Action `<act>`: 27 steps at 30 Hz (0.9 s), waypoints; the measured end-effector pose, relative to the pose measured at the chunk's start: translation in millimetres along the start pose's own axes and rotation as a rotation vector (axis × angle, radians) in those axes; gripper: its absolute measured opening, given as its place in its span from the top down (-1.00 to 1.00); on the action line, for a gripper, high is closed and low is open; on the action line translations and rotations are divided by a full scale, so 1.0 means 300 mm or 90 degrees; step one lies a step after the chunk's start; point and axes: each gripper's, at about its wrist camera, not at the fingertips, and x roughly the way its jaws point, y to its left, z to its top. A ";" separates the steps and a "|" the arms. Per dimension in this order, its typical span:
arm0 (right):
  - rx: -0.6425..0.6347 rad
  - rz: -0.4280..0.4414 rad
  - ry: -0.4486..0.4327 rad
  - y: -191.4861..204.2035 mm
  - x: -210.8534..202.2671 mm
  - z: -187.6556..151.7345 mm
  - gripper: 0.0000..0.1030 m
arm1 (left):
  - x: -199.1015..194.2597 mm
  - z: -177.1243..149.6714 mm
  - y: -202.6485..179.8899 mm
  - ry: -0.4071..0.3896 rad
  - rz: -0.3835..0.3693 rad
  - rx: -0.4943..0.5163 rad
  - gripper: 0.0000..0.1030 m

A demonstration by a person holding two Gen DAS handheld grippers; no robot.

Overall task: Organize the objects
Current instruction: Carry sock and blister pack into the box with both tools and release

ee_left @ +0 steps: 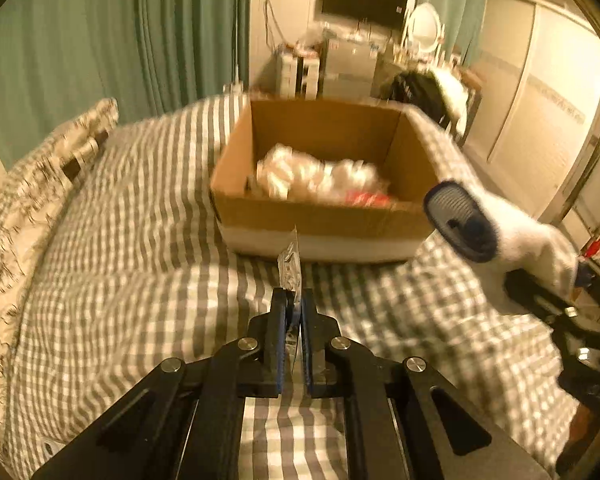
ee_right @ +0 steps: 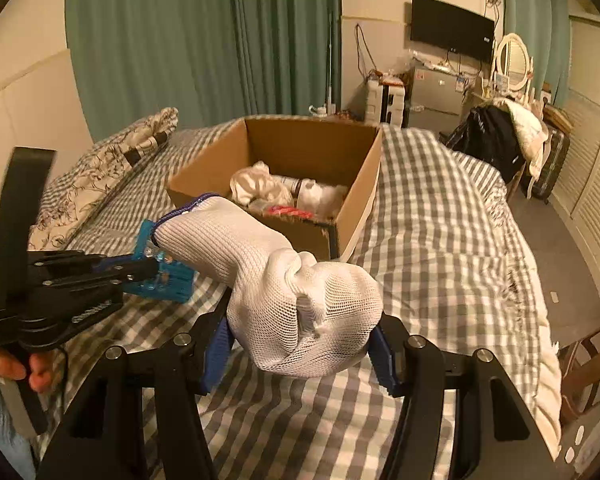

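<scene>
Left wrist view: a thin packet (ee_left: 290,268) is pinched edge-on by the left gripper (ee_left: 293,300), just short of the box (ee_left: 320,216); it could slip. Beside the box, the right gripper (ee_right: 300,340) is clamped on a glove (ee_right: 284,292).

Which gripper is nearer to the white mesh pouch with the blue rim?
Right. The right gripper clamps the white mesh pouch; the left gripper, beside it, pinches a small clear packet.
</scene>
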 end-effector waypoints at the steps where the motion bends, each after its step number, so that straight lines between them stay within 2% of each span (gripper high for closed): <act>1: -0.002 -0.002 -0.006 0.003 -0.018 0.008 -0.13 | -0.031 0.014 -0.007 -0.011 -0.001 0.001 0.88; 4: -0.008 -0.006 -0.029 0.007 -0.071 0.035 -0.13 | -0.114 0.094 -0.019 -0.053 0.019 0.020 0.88; 8: -0.009 -0.001 -0.050 0.008 -0.112 0.077 -0.13 | -0.198 0.221 -0.027 -0.106 0.019 0.033 0.88; 14: -0.033 -0.003 -0.086 -0.001 -0.128 0.176 -0.13 | -0.188 0.364 -0.042 -0.142 0.030 0.049 0.88; 18: -0.043 -0.012 -0.113 -0.011 -0.139 0.243 -0.13 | -0.088 0.454 -0.041 -0.139 0.024 0.047 0.88; 21: -0.045 -0.009 -0.118 -0.027 -0.114 0.286 -0.13 | 0.041 0.501 -0.044 -0.109 0.022 0.047 0.88; 24: -0.050 -0.012 -0.114 -0.038 -0.070 0.313 -0.13 | 0.182 0.504 -0.055 -0.074 0.042 0.060 0.88; 27: -0.052 -0.013 -0.103 -0.048 -0.014 0.330 -0.13 | 0.273 0.485 -0.053 -0.054 0.035 0.060 0.88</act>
